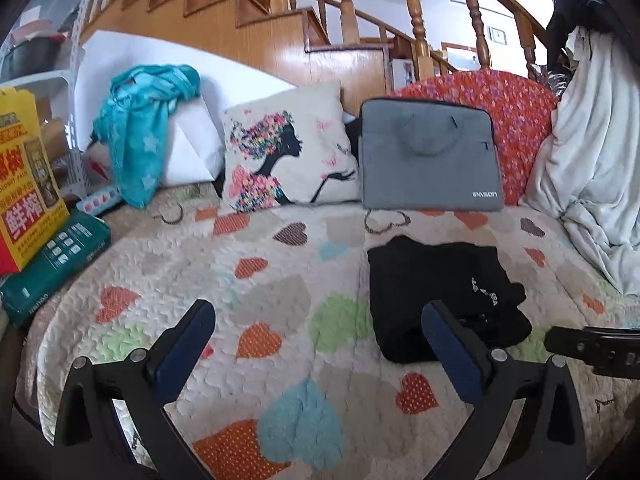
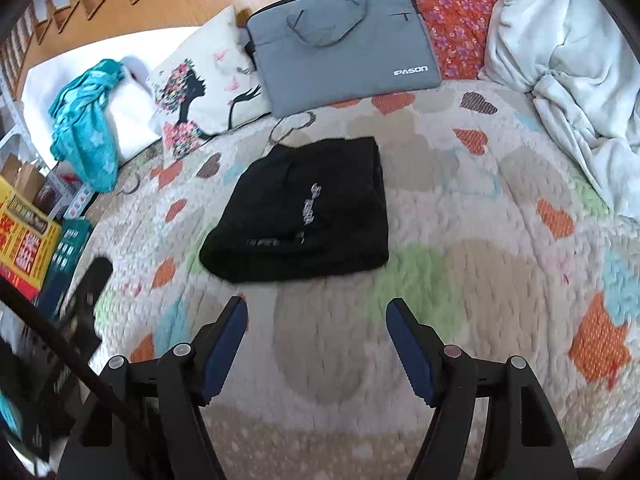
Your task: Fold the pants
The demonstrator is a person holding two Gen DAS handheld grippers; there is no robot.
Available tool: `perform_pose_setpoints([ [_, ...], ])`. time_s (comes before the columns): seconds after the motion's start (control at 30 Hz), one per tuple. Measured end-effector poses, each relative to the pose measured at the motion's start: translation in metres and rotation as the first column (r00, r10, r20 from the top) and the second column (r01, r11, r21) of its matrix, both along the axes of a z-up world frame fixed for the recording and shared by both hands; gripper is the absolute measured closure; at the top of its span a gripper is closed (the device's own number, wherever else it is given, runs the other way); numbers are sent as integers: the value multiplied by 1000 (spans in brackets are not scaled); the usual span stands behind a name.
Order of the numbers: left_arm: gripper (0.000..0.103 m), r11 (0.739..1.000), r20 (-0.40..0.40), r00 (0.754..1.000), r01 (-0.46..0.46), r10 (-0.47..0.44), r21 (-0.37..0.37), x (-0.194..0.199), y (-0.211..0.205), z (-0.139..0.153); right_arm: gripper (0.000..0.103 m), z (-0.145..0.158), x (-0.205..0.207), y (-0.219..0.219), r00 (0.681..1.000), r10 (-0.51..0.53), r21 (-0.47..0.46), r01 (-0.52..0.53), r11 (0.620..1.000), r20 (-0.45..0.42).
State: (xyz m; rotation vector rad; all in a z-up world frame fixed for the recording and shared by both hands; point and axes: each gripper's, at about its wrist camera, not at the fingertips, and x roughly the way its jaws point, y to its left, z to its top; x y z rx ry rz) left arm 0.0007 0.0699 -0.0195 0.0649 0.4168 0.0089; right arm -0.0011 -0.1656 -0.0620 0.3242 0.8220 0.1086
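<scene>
The black pants (image 1: 444, 296) lie folded into a compact bundle on the heart-patterned quilt (image 1: 280, 280), with a small white print on top. In the right wrist view the pants (image 2: 308, 208) sit just ahead of my right gripper (image 2: 316, 316). My left gripper (image 1: 320, 320) is open and empty above the quilt, left of the pants; its right finger overlaps the bundle's near edge. My right gripper is open and empty, held back from the bundle. The right gripper's tip shows at the left wrist view's right edge (image 1: 592, 346), and the left gripper (image 2: 86, 292) shows blurred in the right wrist view.
A grey laptop bag (image 1: 430, 156) and a printed cushion (image 1: 288, 152) lean at the back. A teal cloth (image 1: 140, 128) hangs left. White bedding (image 1: 592, 184) is piled right. Yellow and green boxes (image 1: 36, 216) sit at the left edge. A wooden staircase stands behind.
</scene>
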Motion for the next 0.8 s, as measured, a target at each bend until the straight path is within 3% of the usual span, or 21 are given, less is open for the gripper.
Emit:
perform_pose_setpoints([
  [0.2, 0, 999, -60, 997, 40, -42, -32, 7, -2, -9, 26, -28, 2, 7, 1000, -12, -98, 10, 995, -17],
  [0.6, 0, 993, -139, 983, 118, -121, -30, 19, -22, -24, 25, -46, 10, 2, 1000, -26, -62, 26, 998, 9],
  [0.8, 0, 992, -188, 974, 124, -129, -40, 27, -25, -32, 25, -45, 9, 5, 999, -32, -97, 36, 995, 39],
])
